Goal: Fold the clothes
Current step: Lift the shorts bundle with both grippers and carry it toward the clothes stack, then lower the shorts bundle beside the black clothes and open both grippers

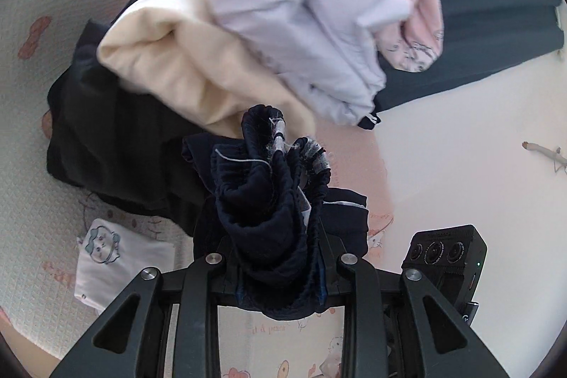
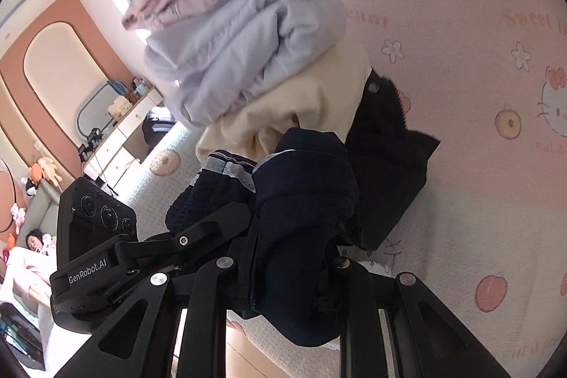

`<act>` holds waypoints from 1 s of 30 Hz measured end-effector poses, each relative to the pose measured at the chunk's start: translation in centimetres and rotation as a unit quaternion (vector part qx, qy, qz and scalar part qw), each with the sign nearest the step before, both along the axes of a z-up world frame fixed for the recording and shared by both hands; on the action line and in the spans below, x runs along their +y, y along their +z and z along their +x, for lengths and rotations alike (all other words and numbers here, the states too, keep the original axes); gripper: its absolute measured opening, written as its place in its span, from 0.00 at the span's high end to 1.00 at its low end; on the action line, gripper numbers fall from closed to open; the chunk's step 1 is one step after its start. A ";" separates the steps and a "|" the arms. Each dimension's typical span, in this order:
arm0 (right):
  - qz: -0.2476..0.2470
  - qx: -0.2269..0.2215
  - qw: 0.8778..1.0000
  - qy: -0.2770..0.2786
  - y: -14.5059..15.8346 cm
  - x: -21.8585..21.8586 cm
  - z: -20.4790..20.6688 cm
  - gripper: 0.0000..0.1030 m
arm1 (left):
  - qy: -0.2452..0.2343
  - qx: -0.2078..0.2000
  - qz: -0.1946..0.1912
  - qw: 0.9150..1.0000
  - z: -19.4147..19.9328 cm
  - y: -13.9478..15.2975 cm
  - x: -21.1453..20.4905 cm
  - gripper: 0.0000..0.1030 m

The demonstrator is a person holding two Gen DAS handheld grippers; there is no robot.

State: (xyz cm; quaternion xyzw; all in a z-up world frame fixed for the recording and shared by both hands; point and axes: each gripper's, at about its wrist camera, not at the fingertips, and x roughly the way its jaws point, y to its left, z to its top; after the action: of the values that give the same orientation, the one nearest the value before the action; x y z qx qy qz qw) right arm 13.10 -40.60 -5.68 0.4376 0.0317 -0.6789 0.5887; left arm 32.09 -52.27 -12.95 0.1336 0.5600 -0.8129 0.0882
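left gripper (image 1: pixel 280 229) clamps the navy garment (image 1: pixel 262 201); right gripper (image 2: pixel 294 236) clamps it too

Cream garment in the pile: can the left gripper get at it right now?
Probably not: the left gripper is shut on navy shorts, and a lavender garment lies over part of the cream garment.

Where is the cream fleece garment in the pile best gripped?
Grip the cream fleece garment at its rounded folded edge, coming from the open bedspread side. That thick roll juts clear there, while the lilac cotton garment lies on its far part.
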 end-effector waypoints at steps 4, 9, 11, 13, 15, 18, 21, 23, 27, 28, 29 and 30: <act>0.021 -0.031 0.999 0.008 -3.4 -1.0 -0.2 0.80 | 0.002 -0.015 0.027 1.000 0.2 -3.2 -0.7 0.76; 0.023 -0.067 0.997 0.012 -5.7 -0.4 -0.9 0.80 | -0.010 -0.034 0.023 0.999 -0.4 -4.6 -0.1 0.76; 0.010 -0.091 0.996 0.015 -6.4 0.2 -1.3 0.80 | -0.011 -0.030 0.024 0.999 -0.3 -4.8 0.4 0.76; -0.004 -0.113 0.993 0.022 -7.1 1.0 -1.6 0.80 | -0.017 -0.030 0.020 0.999 -0.1 -5.0 1.0 0.76; -0.008 -0.132 0.991 0.031 -7.7 1.2 -1.5 0.80 | -0.021 -0.033 0.017 0.999 0.1 -5.3 1.6 0.76; -0.009 -0.144 0.989 0.044 -8.4 1.3 -1.1 0.80 | -0.024 -0.038 0.022 0.999 0.6 -6.1 2.3 0.76; 0.000 -0.149 0.987 0.058 -9.0 1.2 -1.0 0.80 | -0.019 -0.037 0.042 0.998 1.0 -7.0 2.4 0.76; 0.005 -0.156 0.986 0.064 -9.4 0.8 -0.9 0.80 | -0.018 -0.036 0.049 0.998 1.3 -7.6 2.3 0.76; 0.027 -0.154 0.985 0.075 -10.6 0.1 -0.5 0.80 | -0.016 -0.049 0.058 0.997 1.6 -8.7 2.2 0.76; 0.032 -0.154 0.985 0.076 -10.9 0.0 -0.4 0.80 | -0.014 -0.050 0.064 0.997 1.7 -9.1 2.2 0.76; 0.036 -0.152 0.985 0.078 -11.2 -0.2 -0.3 0.80 | -0.012 -0.050 0.070 0.996 1.8 -9.4 2.3 0.76; 0.041 -0.150 0.985 0.079 -11.4 -0.2 -0.5 0.80 | -0.011 -0.049 0.074 0.996 1.8 -9.8 2.2 0.76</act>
State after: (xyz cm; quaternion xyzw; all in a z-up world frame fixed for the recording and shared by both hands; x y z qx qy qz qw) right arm 12.56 -40.75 -17.06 0.5544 0.0050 -0.5548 0.6204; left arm 33.85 -50.09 -22.74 0.1856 0.6119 -0.7628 0.0967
